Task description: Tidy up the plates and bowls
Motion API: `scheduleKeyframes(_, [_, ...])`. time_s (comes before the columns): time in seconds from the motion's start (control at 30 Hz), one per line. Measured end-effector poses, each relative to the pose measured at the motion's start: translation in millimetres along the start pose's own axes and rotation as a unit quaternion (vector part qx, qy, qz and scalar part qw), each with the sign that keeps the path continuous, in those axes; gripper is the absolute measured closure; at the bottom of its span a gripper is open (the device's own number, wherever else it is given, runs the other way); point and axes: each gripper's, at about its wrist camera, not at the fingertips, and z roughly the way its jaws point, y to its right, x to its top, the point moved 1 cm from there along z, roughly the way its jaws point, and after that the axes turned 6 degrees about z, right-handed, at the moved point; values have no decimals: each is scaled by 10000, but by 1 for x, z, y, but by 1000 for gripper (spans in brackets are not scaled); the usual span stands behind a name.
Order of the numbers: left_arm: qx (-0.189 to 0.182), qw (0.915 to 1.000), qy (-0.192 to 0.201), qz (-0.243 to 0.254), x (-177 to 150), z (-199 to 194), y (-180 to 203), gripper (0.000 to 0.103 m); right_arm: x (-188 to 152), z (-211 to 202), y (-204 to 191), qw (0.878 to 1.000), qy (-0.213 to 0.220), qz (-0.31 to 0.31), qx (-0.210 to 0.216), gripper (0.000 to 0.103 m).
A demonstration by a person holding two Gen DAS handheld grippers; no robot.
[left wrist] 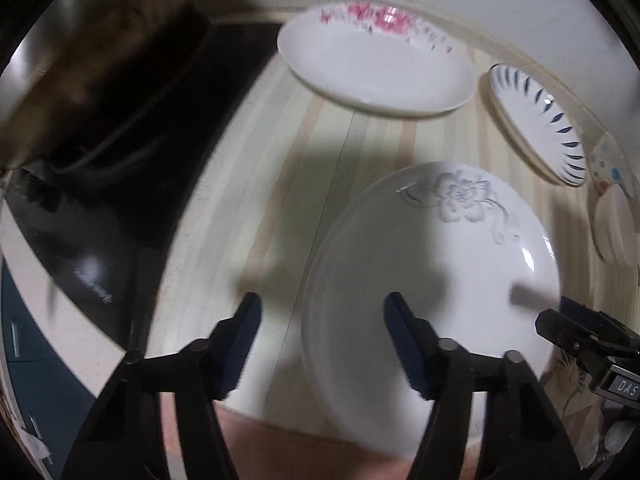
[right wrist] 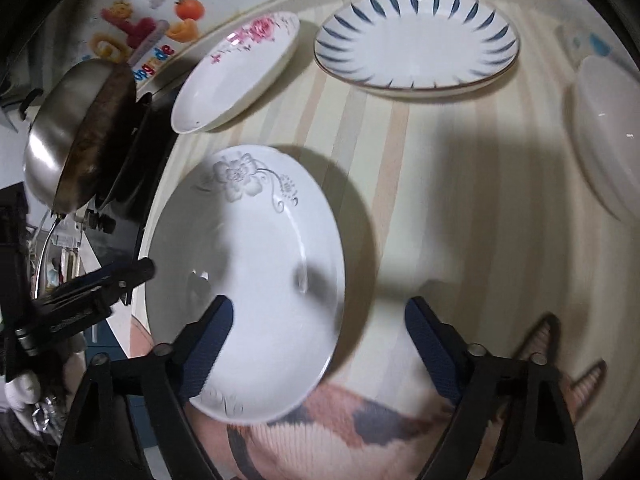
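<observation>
2 grippers, left (left wrist: pixel 322 312) and right (right wrist: pixel 318 316), are held spread (nothing grasped) over the grey-flowered plate (right wrist: pixel 256 264) near the bench's front edge.

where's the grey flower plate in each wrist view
Left wrist: the grey flower plate fills the lower right, its flower at its far rim, under the right-hand finger of the left gripper.
Right wrist: the same plate lies lower left of centre, under the left-hand finger of the right gripper.
Shared landmark: the pink flower plate lies beyond it in both.
</observation>
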Motion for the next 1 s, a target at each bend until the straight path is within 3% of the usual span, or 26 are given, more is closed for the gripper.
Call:
scheduleKeyframes(0.07, [-136, 9998, -145, -28, 3, 10, -3, 63, 3, 11, -2, 9999, -148, 34, 46, 34])
scheduleKeyframes(0.13, [-269, 9994, -210, 11, 2, 15, -4, 72, 5, 10, -7, 9999, -76, -63, 120, 67])
scheduleKeyframes(0.2, [-300, 9994, -192, 46, 0, 15, -4, 73, 8, 21, -9, 9996, -271, 1, 83, 75])
scheduleKeyframes(0.3, [-336, 9993, -186, 39, -3, 11, -6, 74, 9, 19, -9, 9999, -140, -6, 21, 86])
scheduleKeyframes(0.6, [-499, 9984, -67, 253, -22, -11, 19, 74, -12, -7, 17, 9999, -58, 142, 79, 86])
scheduleKeyframes(1.0, [-708, 9934, -87, 899, -52, -31, 98, 74, -49, -80, 102, 9978, 219, 618, 4, 86])
